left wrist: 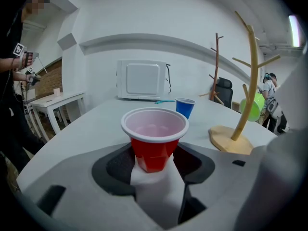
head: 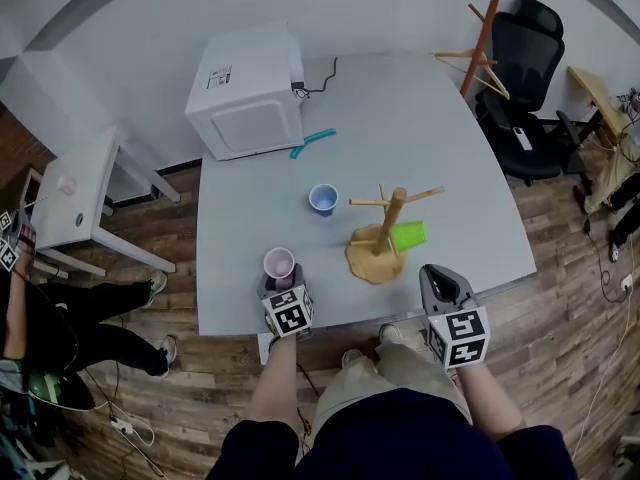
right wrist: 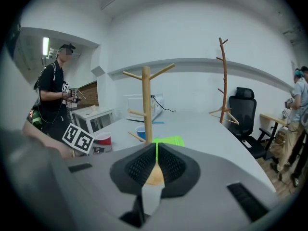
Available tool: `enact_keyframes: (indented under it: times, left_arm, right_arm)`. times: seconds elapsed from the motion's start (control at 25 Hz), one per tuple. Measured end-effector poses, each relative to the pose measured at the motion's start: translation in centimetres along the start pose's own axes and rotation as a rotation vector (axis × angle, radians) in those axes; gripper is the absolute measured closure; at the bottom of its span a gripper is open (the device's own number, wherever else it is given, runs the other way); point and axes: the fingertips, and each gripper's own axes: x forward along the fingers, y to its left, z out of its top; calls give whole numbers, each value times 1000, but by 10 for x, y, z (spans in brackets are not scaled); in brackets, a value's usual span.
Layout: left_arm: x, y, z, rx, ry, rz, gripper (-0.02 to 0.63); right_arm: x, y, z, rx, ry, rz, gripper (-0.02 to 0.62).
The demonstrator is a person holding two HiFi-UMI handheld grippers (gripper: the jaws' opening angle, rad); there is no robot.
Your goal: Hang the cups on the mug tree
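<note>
Pinching the red cup [left wrist: 154,146] low on its wall, lower left of centre in the head view, the left gripper [head: 285,293] wants a light, level hold for the carry rightward to a free peg of the mug tree [head: 385,230]; right gripper [head: 445,286] pressed together, empty, lower right.

No lettering can be read anywhere. The white microwave [head: 247,93], at eleven o'clock on the table, carries a label [head: 222,76] on its top, its print too small to make out. The two cubes [head: 465,336] near six o'clock bear black-and-white square markers [head: 290,316], patterns without words.
</note>
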Motion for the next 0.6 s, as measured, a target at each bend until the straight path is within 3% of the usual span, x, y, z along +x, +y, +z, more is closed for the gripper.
enact_keyframes:
  times: [0.6]
  left_arm:
    - [-29,-13,18,-4,-47,59,374]
  right_arm:
    - [-14,-7,8,-39,-38,75,561]
